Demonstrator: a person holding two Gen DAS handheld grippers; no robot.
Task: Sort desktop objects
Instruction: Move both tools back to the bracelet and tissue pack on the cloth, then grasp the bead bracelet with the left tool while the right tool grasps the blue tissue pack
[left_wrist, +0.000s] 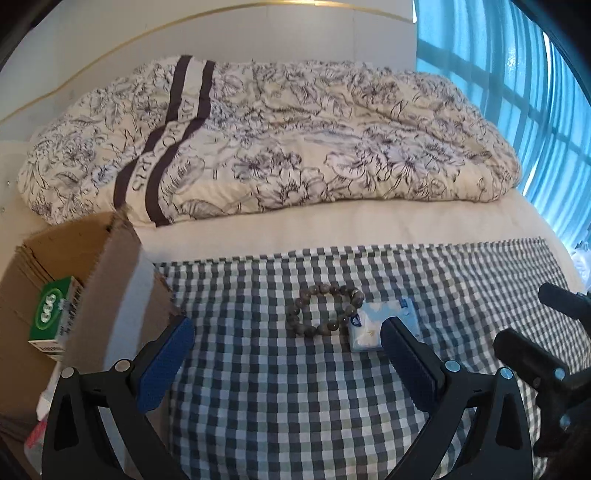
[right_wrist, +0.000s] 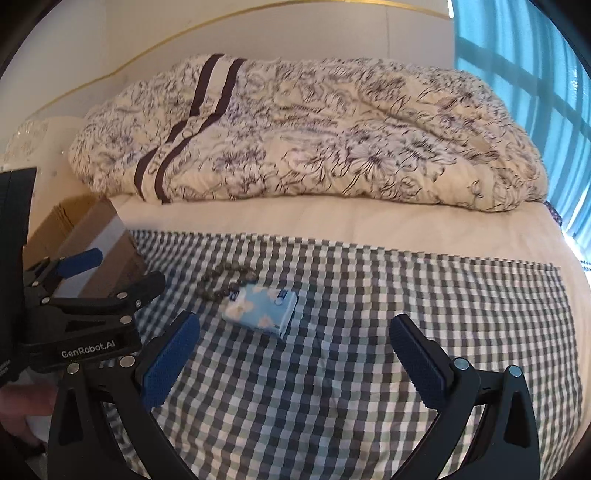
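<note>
A brown bead bracelet (left_wrist: 324, 309) lies on the checked cloth (left_wrist: 295, 387), touching a light blue tissue pack (left_wrist: 380, 325) at its right. My left gripper (left_wrist: 288, 332) hovers open just short of both, with nothing between its fingers. In the right wrist view the tissue pack (right_wrist: 260, 308) and the bracelet (right_wrist: 225, 282) lie ahead and to the left of my open right gripper (right_wrist: 295, 328). The left gripper (right_wrist: 122, 269) shows at the left of that view. A cardboard box (left_wrist: 74, 280) at the left holds a green packet (left_wrist: 55, 314).
A folded flowered quilt (left_wrist: 277, 136) lies across the cream bed behind the cloth. Blue curtains (left_wrist: 517, 92) hang at the right. The right gripper's black fingers (left_wrist: 532, 354) show at the right edge of the left wrist view. A hand (right_wrist: 22, 406) grips a handle at lower left.
</note>
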